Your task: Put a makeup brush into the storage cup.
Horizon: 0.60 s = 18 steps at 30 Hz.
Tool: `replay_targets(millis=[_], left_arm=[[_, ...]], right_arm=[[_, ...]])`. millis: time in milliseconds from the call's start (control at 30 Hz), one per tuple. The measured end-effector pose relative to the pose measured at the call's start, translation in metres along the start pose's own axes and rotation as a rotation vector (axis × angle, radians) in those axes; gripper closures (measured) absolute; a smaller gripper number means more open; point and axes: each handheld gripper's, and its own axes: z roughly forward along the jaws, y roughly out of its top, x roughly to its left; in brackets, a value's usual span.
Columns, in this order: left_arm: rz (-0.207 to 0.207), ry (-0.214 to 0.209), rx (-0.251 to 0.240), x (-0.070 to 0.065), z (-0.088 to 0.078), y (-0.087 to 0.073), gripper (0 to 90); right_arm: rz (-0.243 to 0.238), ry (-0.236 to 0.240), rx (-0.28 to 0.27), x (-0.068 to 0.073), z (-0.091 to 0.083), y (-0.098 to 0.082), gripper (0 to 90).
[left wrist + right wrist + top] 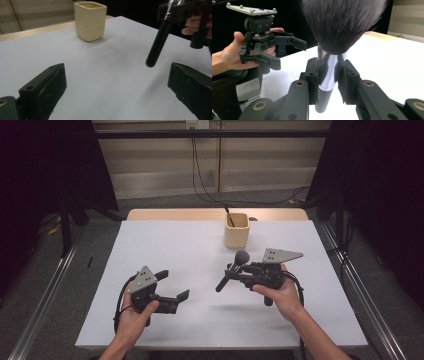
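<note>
1. Right tongs (239, 271) are clamping a makeup brush (231, 270) by its shiny metal collar, just under the dark bristle head; in the right gripper view the pads are pressing on the collar (327, 68) from both sides, so the brush is staying put above the worktop (175, 250).
2. Gripping at the collar is probably leaving the black handle free, and it is pointing down and toward the left tongs.
3. Left tongs (172, 285) are standing wide apart with nothing between them, hovering low over the worktop beside the brush, well short of it.
4. A cream square holder (236, 230) is sitting at the far side of the worktop, likely the brush's destination, with a thin dark tool (228, 216) leaning inside.
5. Hard to read: the holder's inside is hidden by its wall, that thin tool is too small to name, and the bristle head (342, 22) is being cut off at the top of the right gripper view.
</note>
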Motion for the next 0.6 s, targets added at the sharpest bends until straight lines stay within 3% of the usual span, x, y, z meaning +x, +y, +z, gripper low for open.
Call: replay_targets(millis=[167,200,267,600], left_arm=[[-0.016,0.027,-0.025,0.006,-0.012,-0.007,2.1],[-0.039,0.032,-0.078,0.008,-0.018,-0.01,3.0],[-0.038,0.042,-0.095,0.008,-0.021,-0.011,3.5],[-0.064,0.096,-0.084,0.014,-0.039,-0.027,3.4]], right_arm=[[0.0,-0.012,0.002,-0.002,-0.002,0.001,71.1],[0.006,-0.022,0.004,-0.003,-0.003,0.001,71.1],[0.007,-0.027,0.004,-0.004,-0.004,0.001,71.1],[0.019,-0.061,0.01,-0.012,-0.013,0.007,71.1]])
